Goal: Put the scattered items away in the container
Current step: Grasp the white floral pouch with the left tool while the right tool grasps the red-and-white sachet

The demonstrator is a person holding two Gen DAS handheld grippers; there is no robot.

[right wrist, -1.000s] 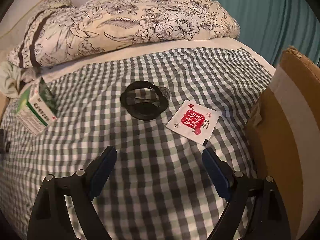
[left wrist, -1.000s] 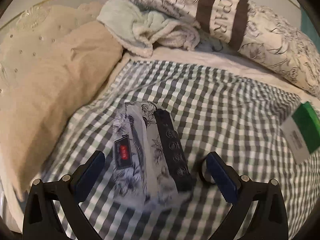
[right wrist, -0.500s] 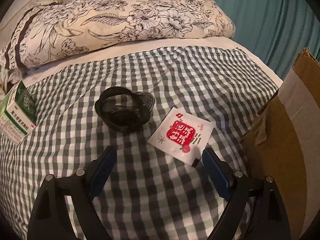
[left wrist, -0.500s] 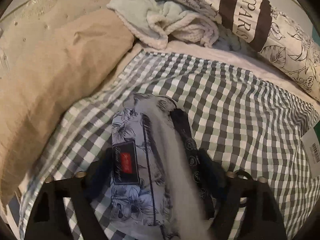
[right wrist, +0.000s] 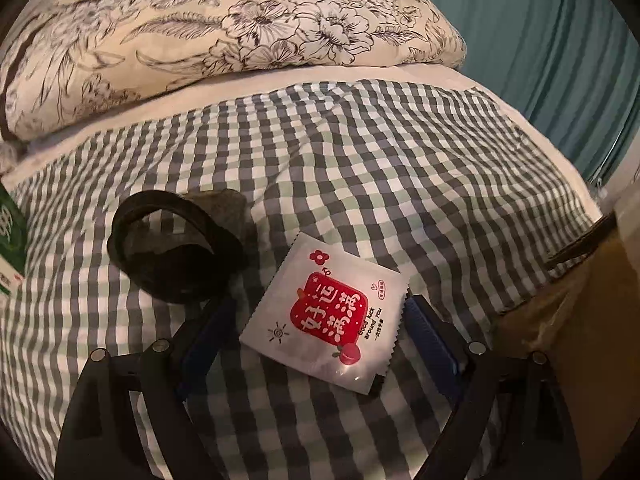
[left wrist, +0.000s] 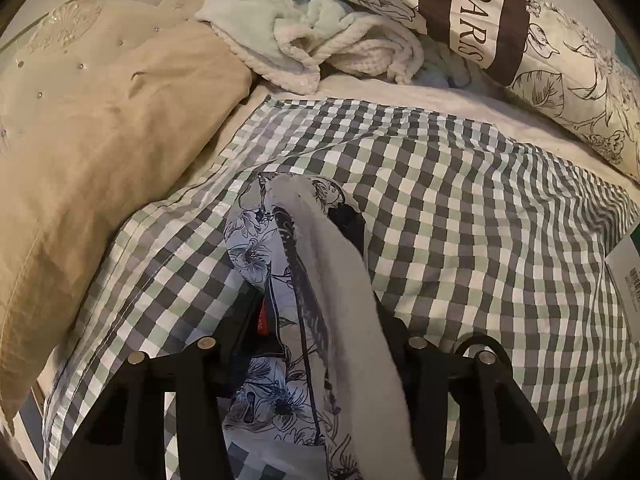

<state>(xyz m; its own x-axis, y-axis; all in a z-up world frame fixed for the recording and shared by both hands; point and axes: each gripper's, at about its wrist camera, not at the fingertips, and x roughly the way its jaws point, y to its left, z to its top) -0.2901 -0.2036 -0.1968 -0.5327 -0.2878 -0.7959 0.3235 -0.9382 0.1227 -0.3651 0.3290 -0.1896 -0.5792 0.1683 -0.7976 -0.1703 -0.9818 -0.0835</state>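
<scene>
A: What crowds the left wrist view?

B: A beige embroidered pillow (left wrist: 100, 152) fills the upper left, a pale green fleece blanket (left wrist: 312, 48) is bunched at top centre, and a floral pillow with a brown lettered band (left wrist: 492, 28) sits upper right. All of them border the green-and-grey checked bedsheet (left wrist: 480, 208).

A: And the left gripper (left wrist: 320, 344)?

B: Its 2 fingers are drawn in narrow and clamp a soft floral-print fabric pouch with a fuzzy white edge (left wrist: 304, 280). The pouch's long axis runs from bottom centre up toward mid-frame, its far end lifted and hiding the sheet behind it.

A: The right side?

B: The right gripper (right wrist: 316, 340) stands wide, with the blue pads either side of a flat, glossy white square sachet with a red label (right wrist: 324, 316), lying tilted like a diamond. I can't tell if the pads touch it. A black ring-shaped band (right wrist: 176, 252) lies just beside it at left, and a brown cardboard box (right wrist: 580, 340) stands at the right edge.
</scene>
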